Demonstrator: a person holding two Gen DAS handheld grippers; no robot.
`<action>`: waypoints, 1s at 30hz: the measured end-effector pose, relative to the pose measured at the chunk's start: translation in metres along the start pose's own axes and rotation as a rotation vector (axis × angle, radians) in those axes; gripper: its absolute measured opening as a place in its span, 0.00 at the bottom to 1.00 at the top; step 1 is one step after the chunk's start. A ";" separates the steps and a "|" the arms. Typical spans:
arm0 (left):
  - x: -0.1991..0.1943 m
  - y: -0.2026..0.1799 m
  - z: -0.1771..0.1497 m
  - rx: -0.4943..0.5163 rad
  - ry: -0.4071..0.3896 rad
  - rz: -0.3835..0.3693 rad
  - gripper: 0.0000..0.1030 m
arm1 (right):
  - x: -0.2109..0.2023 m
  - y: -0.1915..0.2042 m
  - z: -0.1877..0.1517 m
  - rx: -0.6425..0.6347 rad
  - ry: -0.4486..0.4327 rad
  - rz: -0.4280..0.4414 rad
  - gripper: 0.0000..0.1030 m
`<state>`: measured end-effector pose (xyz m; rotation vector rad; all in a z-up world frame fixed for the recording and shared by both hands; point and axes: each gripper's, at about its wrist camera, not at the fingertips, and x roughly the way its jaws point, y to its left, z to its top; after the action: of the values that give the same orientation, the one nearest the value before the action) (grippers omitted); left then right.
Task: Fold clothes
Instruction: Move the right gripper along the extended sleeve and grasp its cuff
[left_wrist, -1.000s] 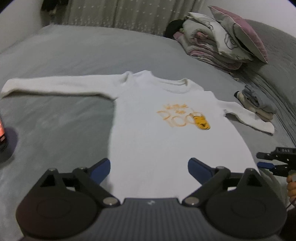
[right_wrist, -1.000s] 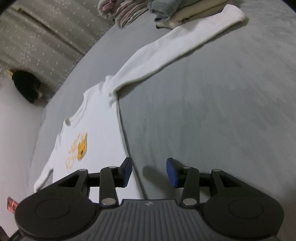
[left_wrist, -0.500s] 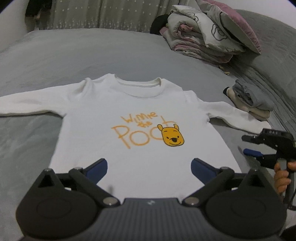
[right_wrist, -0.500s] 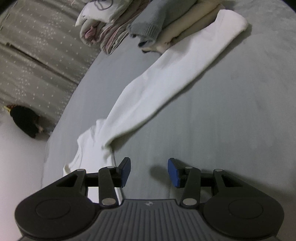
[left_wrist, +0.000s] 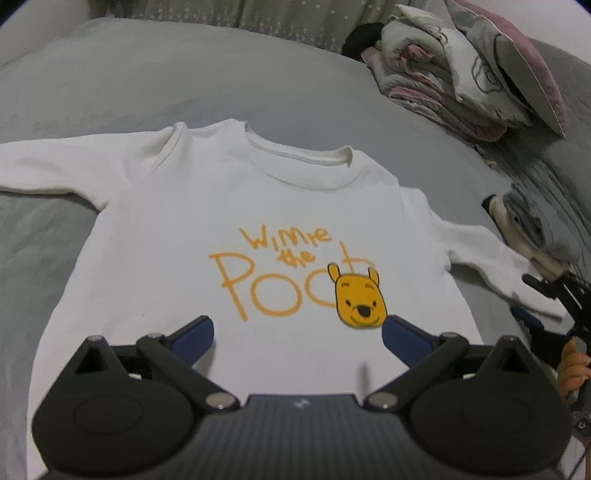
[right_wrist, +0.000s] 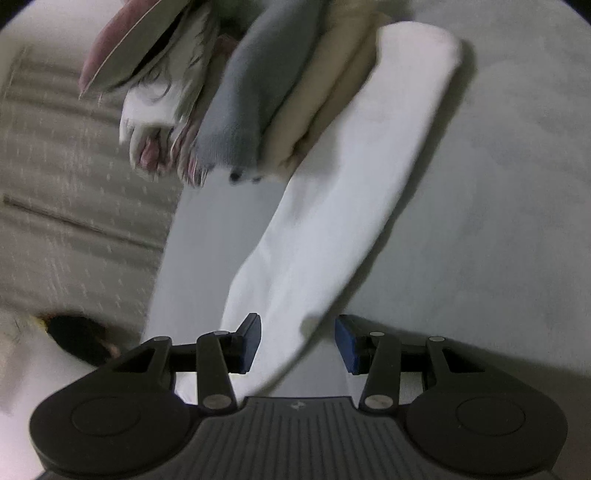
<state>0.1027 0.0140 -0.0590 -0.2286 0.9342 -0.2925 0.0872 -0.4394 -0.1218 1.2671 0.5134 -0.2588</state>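
Note:
A white long-sleeved shirt (left_wrist: 236, 206) with an orange "Winnie the Pooh" print lies flat, front up, on the grey bed, both sleeves spread out. My left gripper (left_wrist: 297, 332) is open and empty, hovering over the shirt's lower front. My right gripper (right_wrist: 297, 341) is open, low over the shirt's right sleeve (right_wrist: 343, 206), with the sleeve passing between its fingers. The right gripper also shows at the right edge of the left wrist view (left_wrist: 554, 302), by the sleeve's cuff.
A small folded pile of grey and beige clothes (right_wrist: 273, 107) lies against the sleeve's cuff end. Behind it is a heap of bedding and a pink-edged pillow (left_wrist: 480, 70). A curtain (right_wrist: 66, 184) hangs at the back. Grey bed cover (left_wrist: 184, 70) surrounds the shirt.
My left gripper has moved forward and right, over the shirt's lower front. My right gripper has moved along the right sleeve towards the cuff and now straddles it.

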 end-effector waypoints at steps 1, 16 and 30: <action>0.002 0.001 0.001 -0.005 -0.003 0.000 0.99 | 0.000 -0.004 0.005 0.034 -0.009 0.015 0.43; 0.020 0.012 0.012 -0.123 0.025 -0.049 0.99 | 0.025 -0.021 0.036 0.345 -0.143 0.069 0.29; 0.010 0.022 0.021 -0.139 0.030 -0.017 0.99 | 0.011 0.075 0.014 -0.018 -0.286 -0.047 0.09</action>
<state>0.1284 0.0323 -0.0617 -0.3607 0.9839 -0.2478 0.1339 -0.4300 -0.0615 1.1776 0.2996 -0.4663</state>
